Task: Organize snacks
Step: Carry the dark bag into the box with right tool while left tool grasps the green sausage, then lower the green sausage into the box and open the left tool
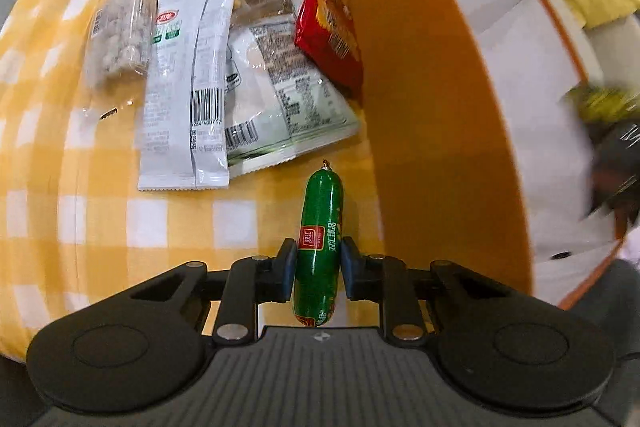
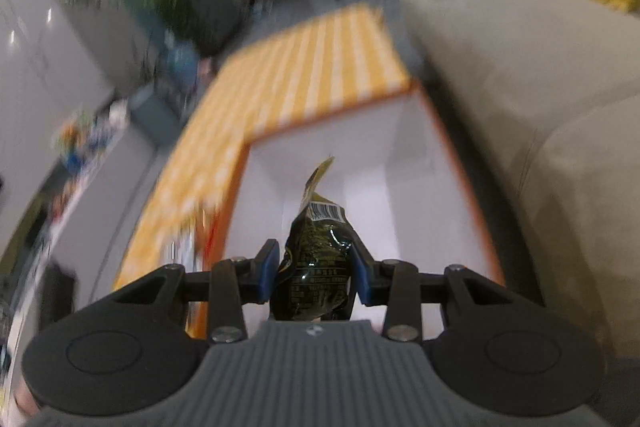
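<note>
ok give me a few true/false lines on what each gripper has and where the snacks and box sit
1. The left gripper is shut on a green sausage. True.
2. The right gripper is empty. False: it is shut on a dark packet.
3. The dark packet is over the white-lined box. True.
4. The red packet lies inside the box. False: it leans against the box's orange outer wall.
5. The snack pile lies on a yellow checked cloth. True.

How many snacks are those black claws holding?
2: a green plastic-wrapped sausage in the left gripper, a dark foil packet in the right gripper over the white-lined orange box.
</note>
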`<state>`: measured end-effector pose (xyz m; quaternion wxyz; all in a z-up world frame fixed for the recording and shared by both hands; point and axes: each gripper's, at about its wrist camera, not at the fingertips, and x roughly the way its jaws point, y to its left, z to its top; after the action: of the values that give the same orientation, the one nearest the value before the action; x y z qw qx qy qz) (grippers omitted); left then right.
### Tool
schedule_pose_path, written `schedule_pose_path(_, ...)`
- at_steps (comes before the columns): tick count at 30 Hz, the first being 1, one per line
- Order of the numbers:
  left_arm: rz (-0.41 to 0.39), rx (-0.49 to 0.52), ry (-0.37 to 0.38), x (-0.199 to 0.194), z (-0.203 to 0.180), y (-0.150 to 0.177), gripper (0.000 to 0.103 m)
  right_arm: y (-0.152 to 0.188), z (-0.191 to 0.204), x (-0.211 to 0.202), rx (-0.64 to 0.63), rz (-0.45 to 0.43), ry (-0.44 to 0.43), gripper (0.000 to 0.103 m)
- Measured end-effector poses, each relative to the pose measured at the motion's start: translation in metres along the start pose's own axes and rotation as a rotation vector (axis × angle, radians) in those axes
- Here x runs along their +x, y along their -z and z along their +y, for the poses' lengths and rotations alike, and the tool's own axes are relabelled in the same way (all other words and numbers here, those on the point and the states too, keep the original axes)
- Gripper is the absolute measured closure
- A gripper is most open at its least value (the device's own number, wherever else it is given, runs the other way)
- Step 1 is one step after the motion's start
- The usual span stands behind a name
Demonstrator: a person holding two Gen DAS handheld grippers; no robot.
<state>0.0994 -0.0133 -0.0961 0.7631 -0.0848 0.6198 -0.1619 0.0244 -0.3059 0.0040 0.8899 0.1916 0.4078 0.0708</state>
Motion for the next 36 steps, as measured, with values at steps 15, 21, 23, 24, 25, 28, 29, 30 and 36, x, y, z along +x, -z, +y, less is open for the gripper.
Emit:
schedule_pose_path(15,-0.023,-0.006,0.054,-0.015,0.005,0.006,0.077,0.016,-0.01,0.061,0.08,0.297,-0.006,0.053)
schedule_pose_path(21,-0.071,-0.009,0.084,-0.037,0.002,0.006,0.077,0.006,-0.007,0.038,0.071,0.175,-0.007,0.053)
schedule_pose_path(23,-0.093,0.023,0.088,-0.048,-0.005,0.008,0.077,0.002,-0.009,0.026,0.079,0.117,-0.018,0.053)
schedule_pose_path(24,-0.104,0.037,0.081,-0.053,-0.009,0.009,0.077,0.0,-0.011,0.019,0.081,0.088,-0.022,0.053)
schedule_pose_path(25,-0.117,0.05,0.072,-0.059,-0.014,0.01,0.077,-0.002,-0.012,0.013,0.083,0.059,-0.024,0.053)
schedule_pose_path(28,-0.148,0.063,0.069,-0.072,-0.027,0.012,0.077,-0.009,-0.017,-0.001,0.088,0.0,-0.03,0.053)
schedule_pose_path(29,-0.156,0.064,0.072,-0.076,-0.031,0.013,0.077,-0.011,-0.019,-0.005,0.089,-0.01,-0.03,0.053)
schedule_pose_path(30,-0.163,0.065,0.074,-0.079,-0.036,0.013,0.077,-0.012,-0.02,-0.009,0.086,-0.023,-0.029,0.053)
schedule_pose_path(36,-0.168,0.076,0.098,-0.079,-0.06,0.012,0.077,-0.014,-0.031,-0.021,0.088,-0.086,-0.029,0.045)
